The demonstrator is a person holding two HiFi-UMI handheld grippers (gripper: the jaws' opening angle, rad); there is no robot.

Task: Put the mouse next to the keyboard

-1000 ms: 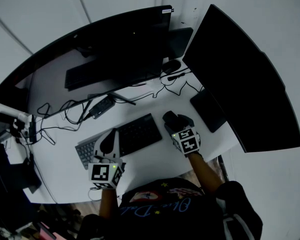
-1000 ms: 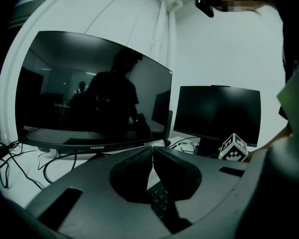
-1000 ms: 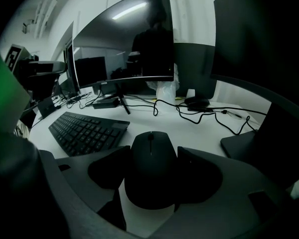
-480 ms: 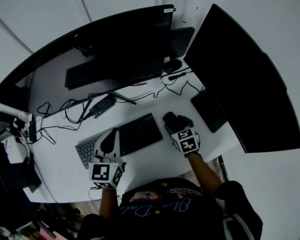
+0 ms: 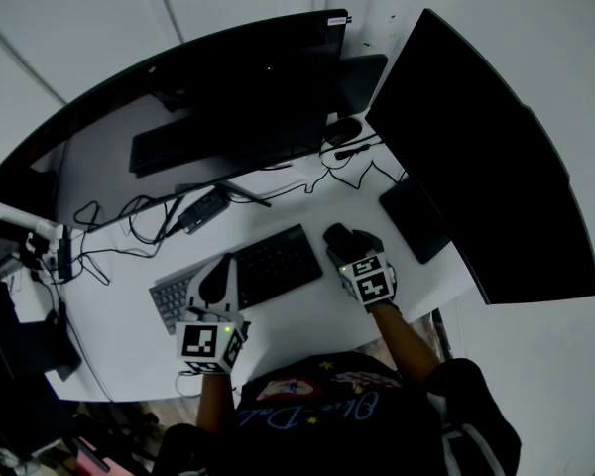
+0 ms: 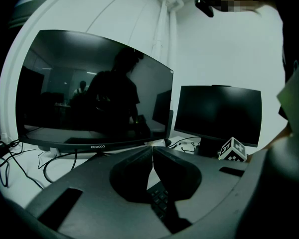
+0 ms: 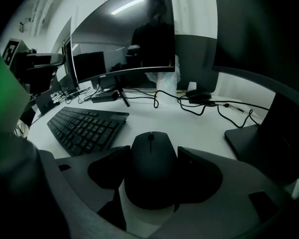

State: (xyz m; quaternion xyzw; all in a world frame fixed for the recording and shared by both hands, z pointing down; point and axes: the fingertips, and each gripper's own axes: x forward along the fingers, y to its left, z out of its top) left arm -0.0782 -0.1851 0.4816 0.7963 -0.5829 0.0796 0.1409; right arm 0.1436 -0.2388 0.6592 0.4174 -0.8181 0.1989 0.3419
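The black mouse (image 7: 152,163) sits between the fingers of my right gripper (image 7: 153,169), which is shut on its sides, low over the white desk (image 5: 307,310). In the head view the right gripper (image 5: 341,240) is just to the right of the black keyboard (image 5: 268,266), apart from it. The keyboard (image 7: 84,126) lies left of the mouse in the right gripper view. My left gripper (image 5: 216,284) hangs over the keyboard's left part. Its jaws (image 6: 152,151) are shut tip to tip with nothing between them, and a few keys (image 6: 159,200) show below.
A wide curved monitor (image 5: 228,97) stands behind the keyboard, and a second dark monitor (image 5: 476,147) is at the right. A flat black pad (image 5: 414,218) lies right of the mouse. Cables (image 5: 352,175) and a power adapter (image 5: 203,209) lie behind the keyboard. The desk's front edge is close to both grippers.
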